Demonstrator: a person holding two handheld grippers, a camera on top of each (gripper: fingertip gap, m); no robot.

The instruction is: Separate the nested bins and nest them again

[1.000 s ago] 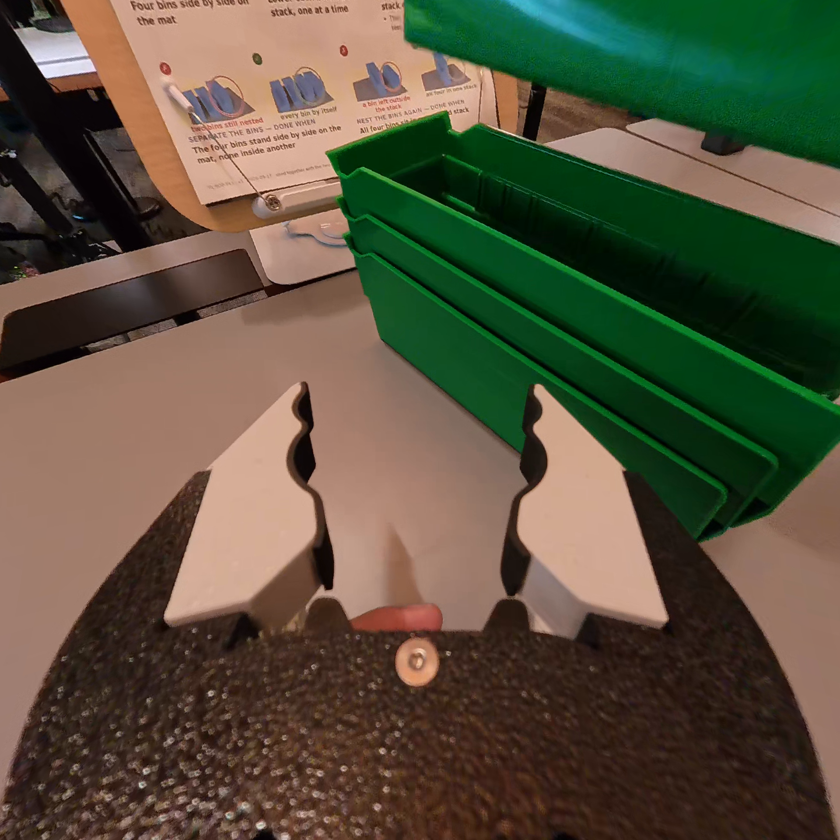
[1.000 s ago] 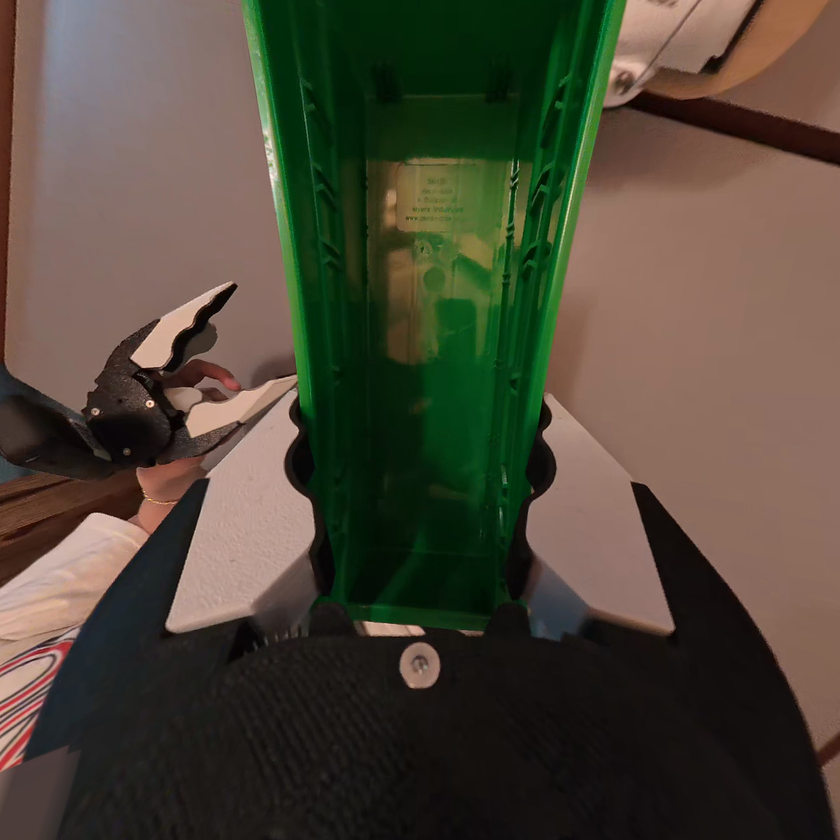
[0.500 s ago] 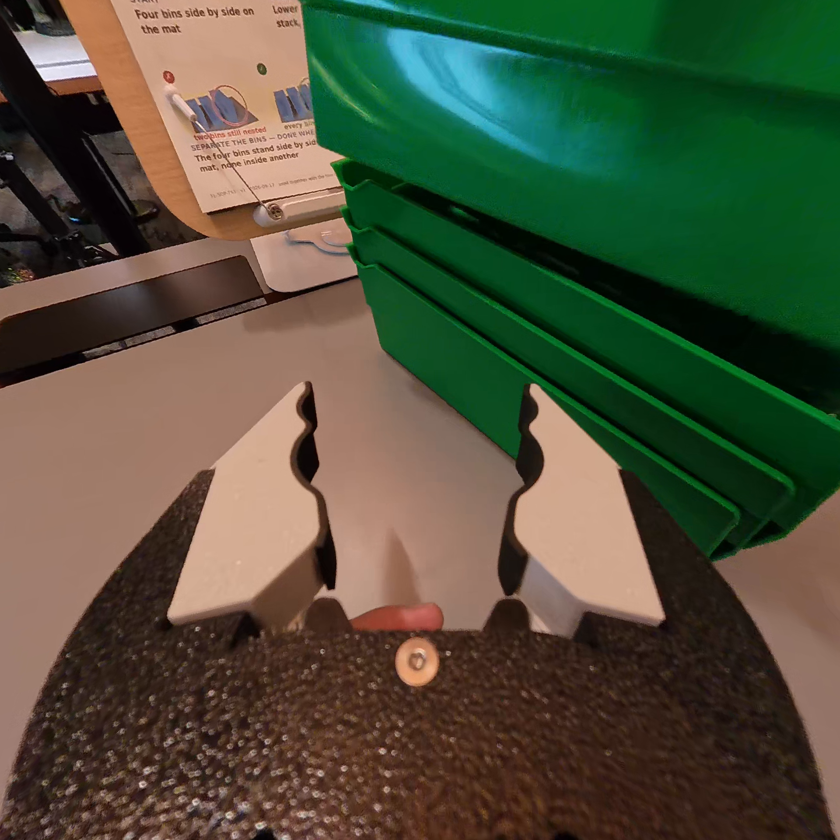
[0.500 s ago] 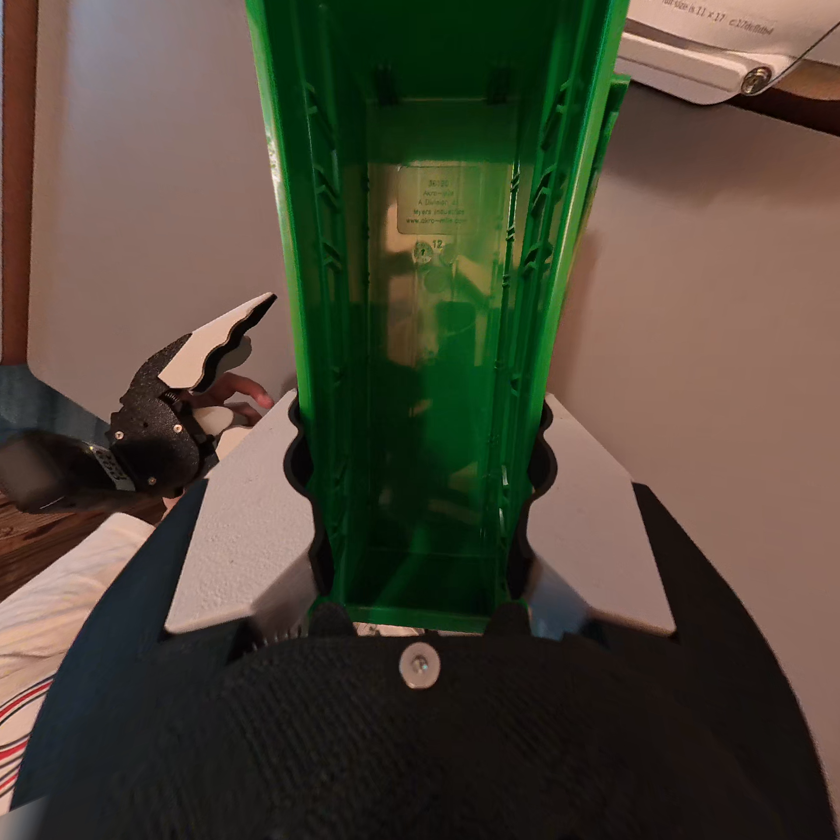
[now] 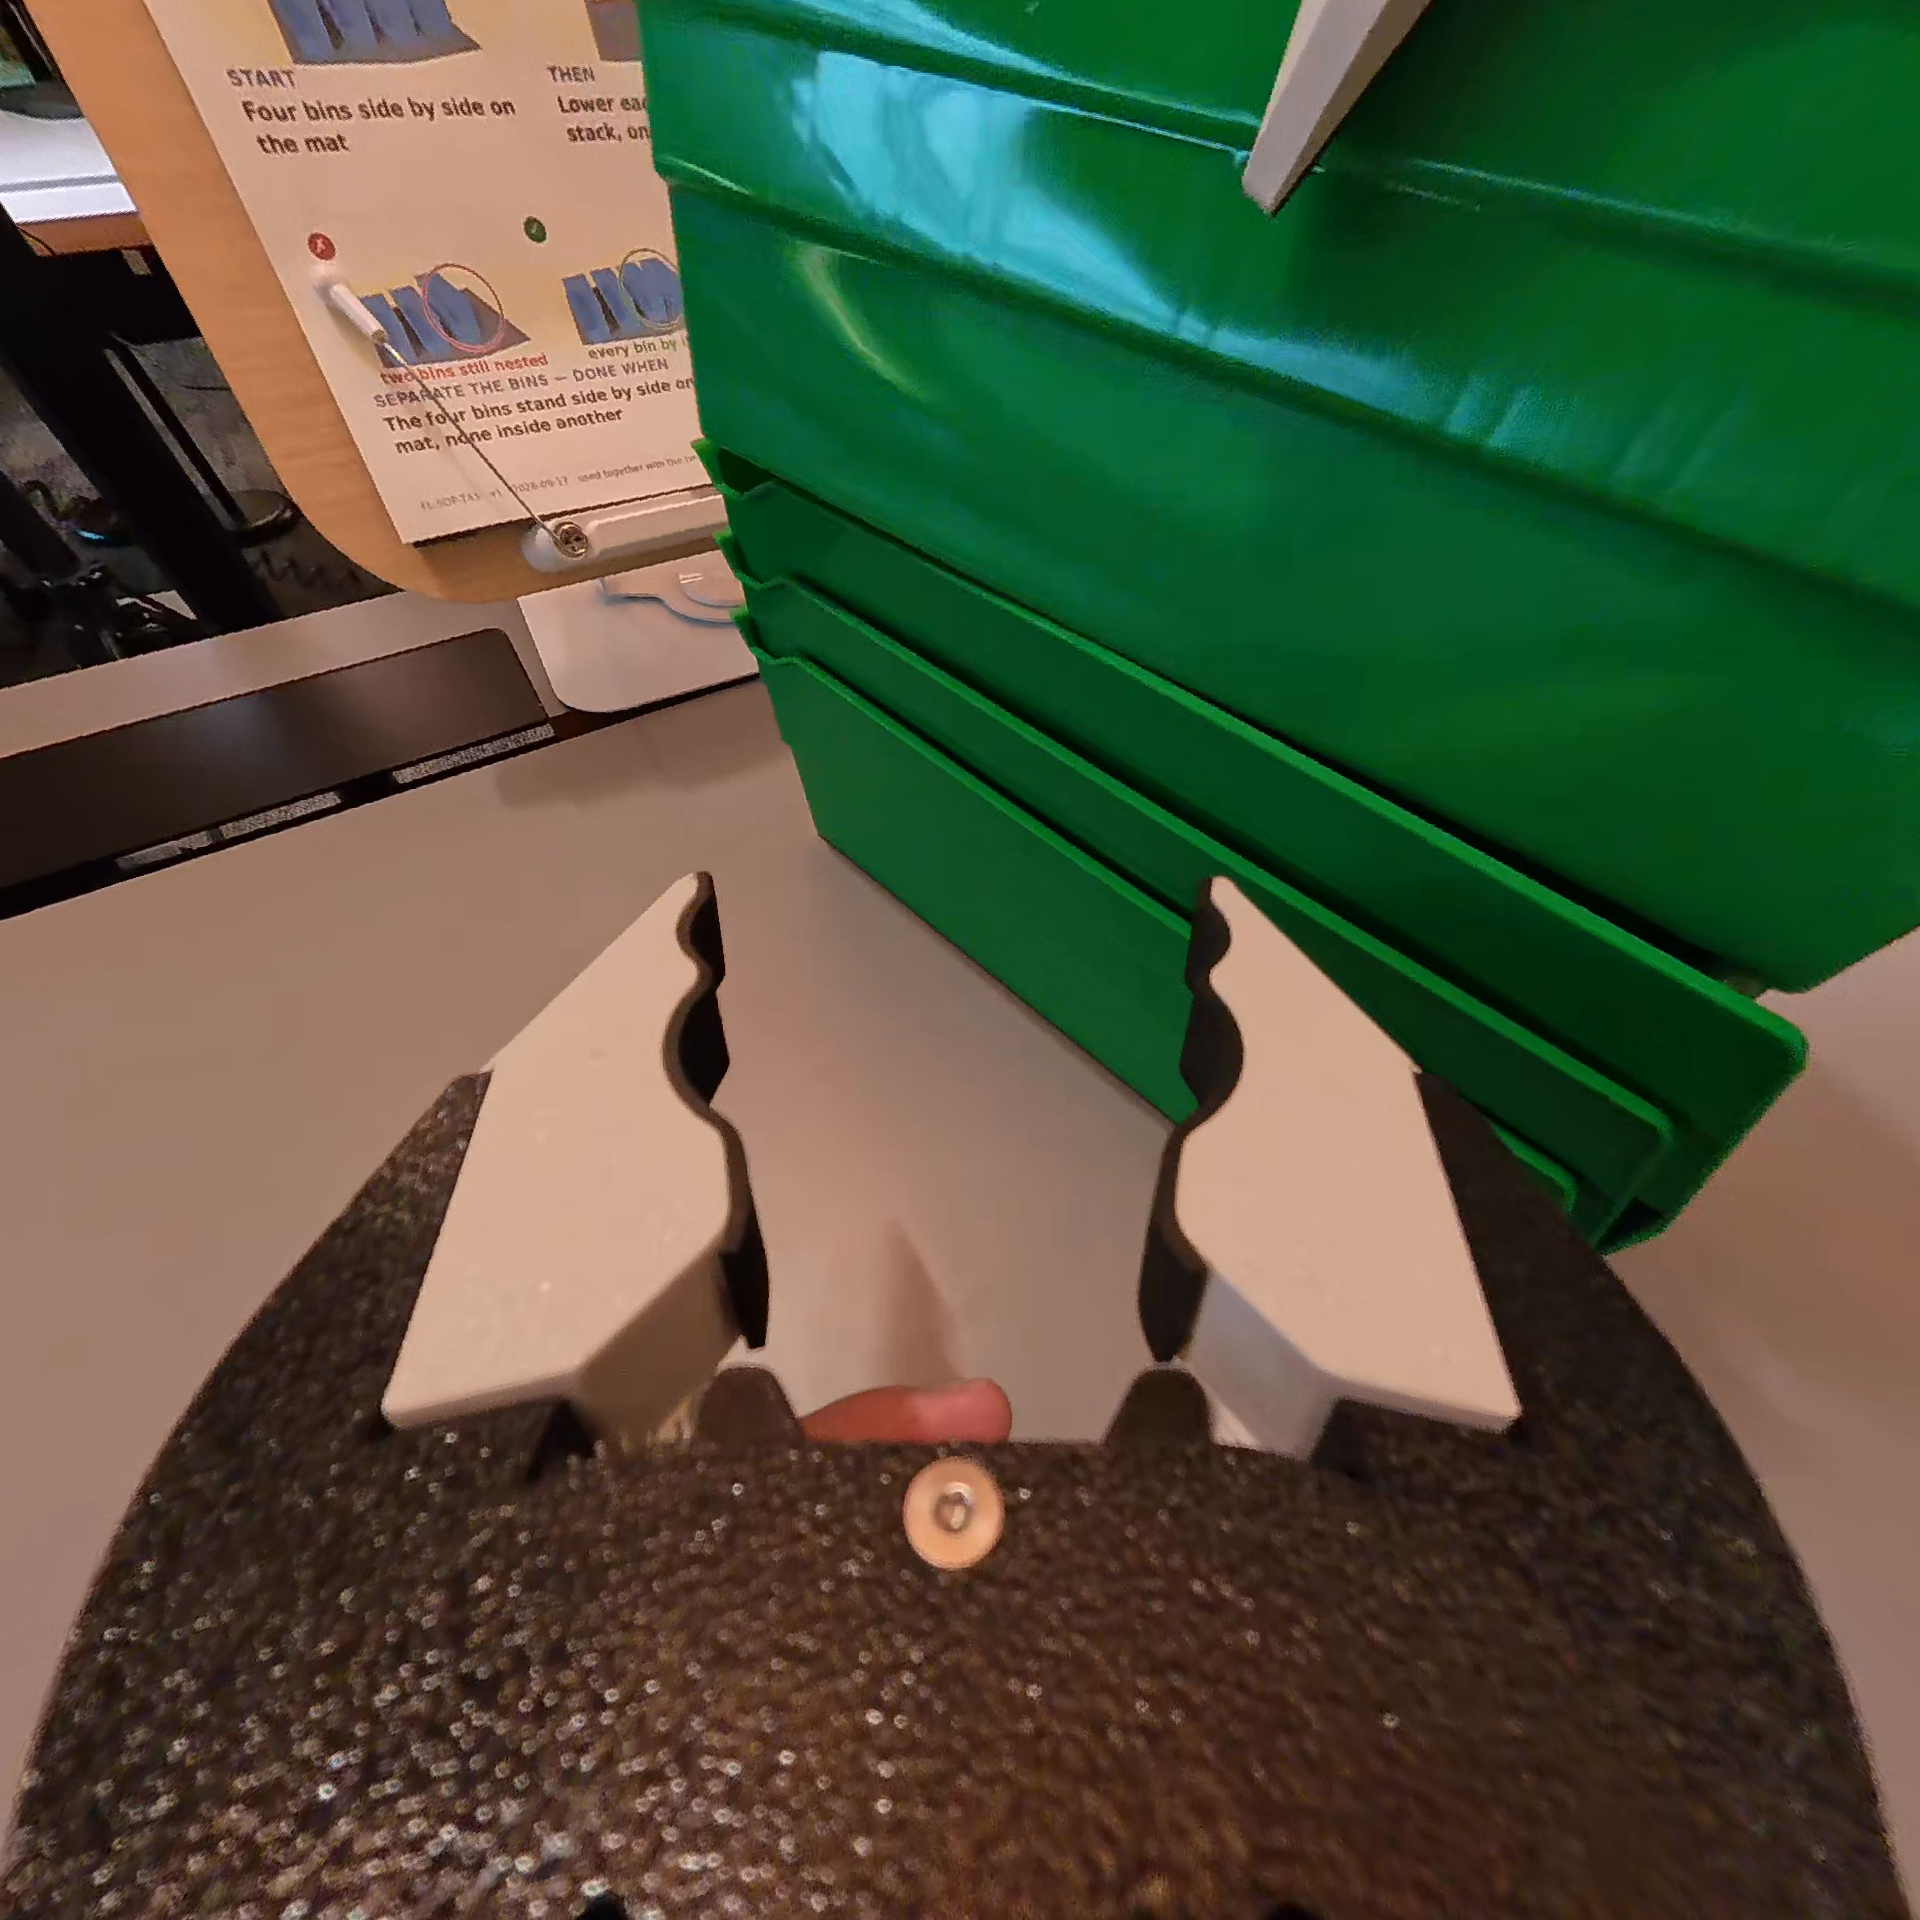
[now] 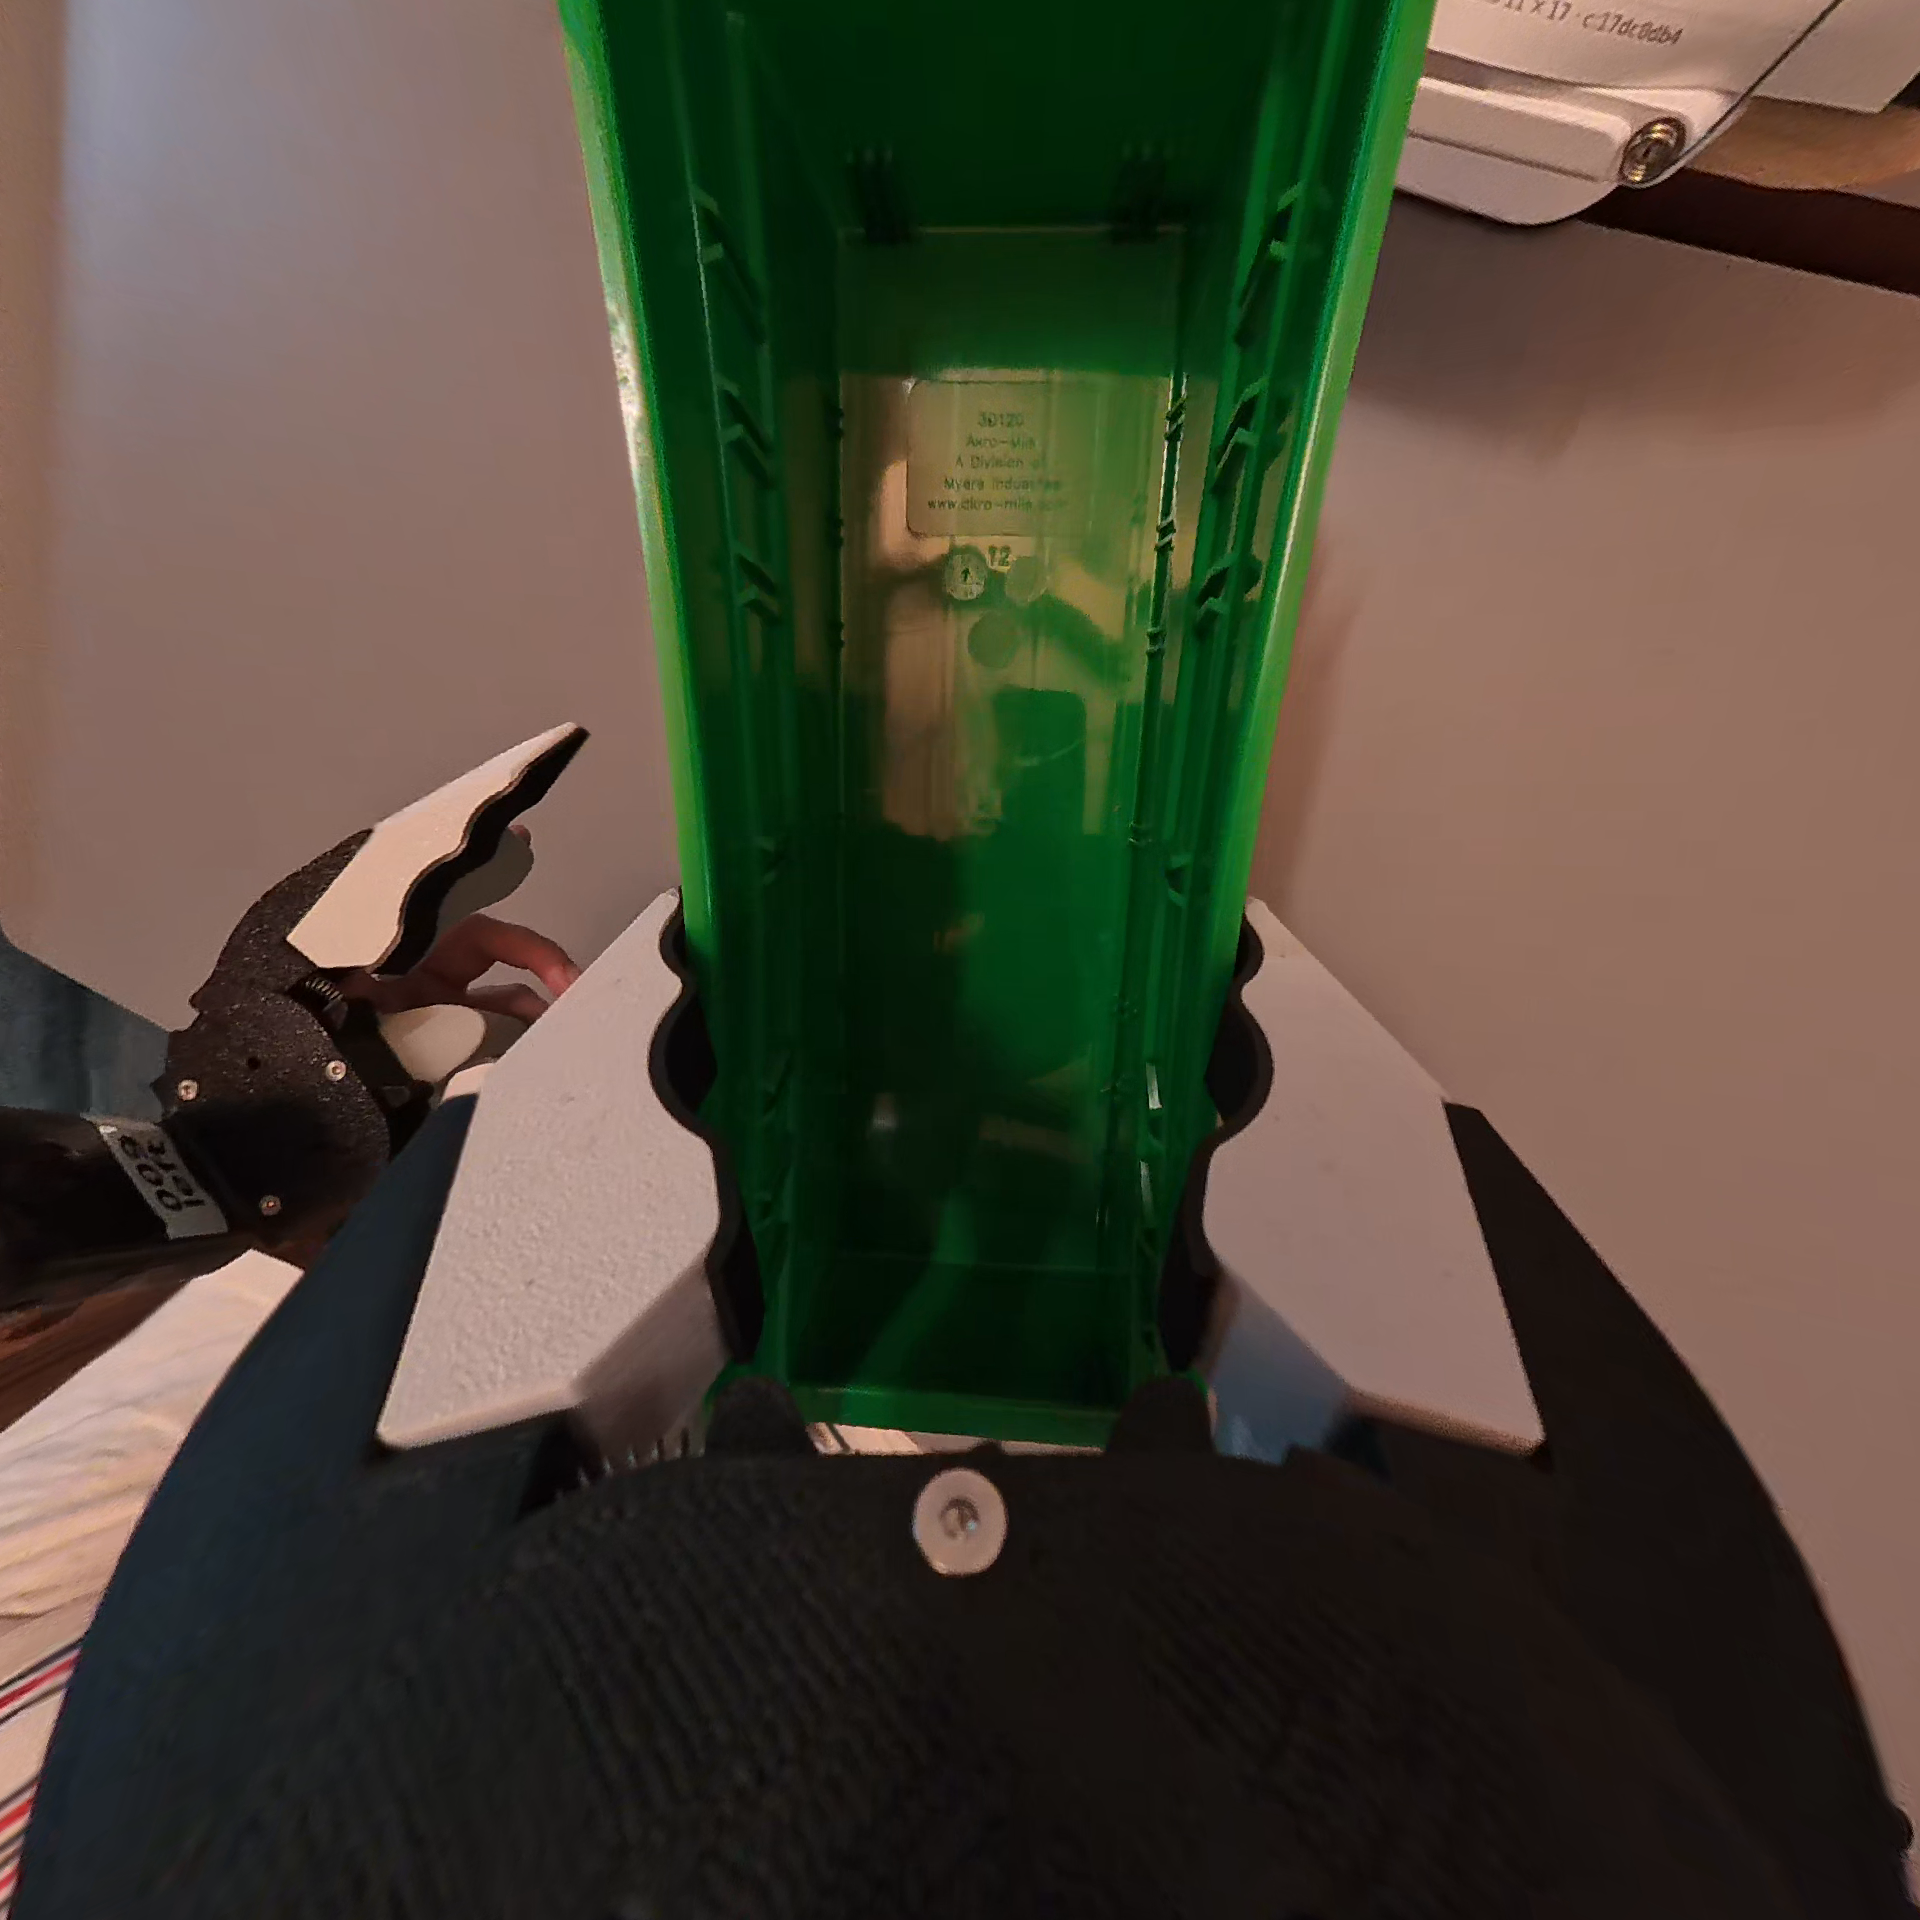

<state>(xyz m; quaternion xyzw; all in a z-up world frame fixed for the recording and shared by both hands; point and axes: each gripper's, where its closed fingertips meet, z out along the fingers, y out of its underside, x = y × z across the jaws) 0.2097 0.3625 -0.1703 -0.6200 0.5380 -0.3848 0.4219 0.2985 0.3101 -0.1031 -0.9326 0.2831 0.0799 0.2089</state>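
A stack of nested green bins (image 5: pixel 1143 831) stands on the grey table (image 5: pixel 312 1039). My right gripper (image 6: pixel 958 906) is shut on the near end of another green bin (image 6: pixel 987 727), one finger on each long side wall. In the left wrist view this held bin (image 5: pixel 1247 468) hangs right over the stack, its lower part within the top rim, with a right finger (image 5: pixel 1320 94) showing on it. My left gripper (image 5: pixel 956 888) is open and empty, low over the table just left of the stack. It also shows in the right wrist view (image 6: pixel 499 831).
A wooden board with a printed instruction sheet (image 5: pixel 436 312) stands behind the stack, on a white base (image 5: pixel 623 644). A dark strip (image 5: pixel 260 748) marks the table's far left edge. A person's fingers (image 6: pixel 509 966) show behind the left gripper.
The held bin has come down from the upper right onto the stack and now covers its open top. The left gripper has hardly moved.
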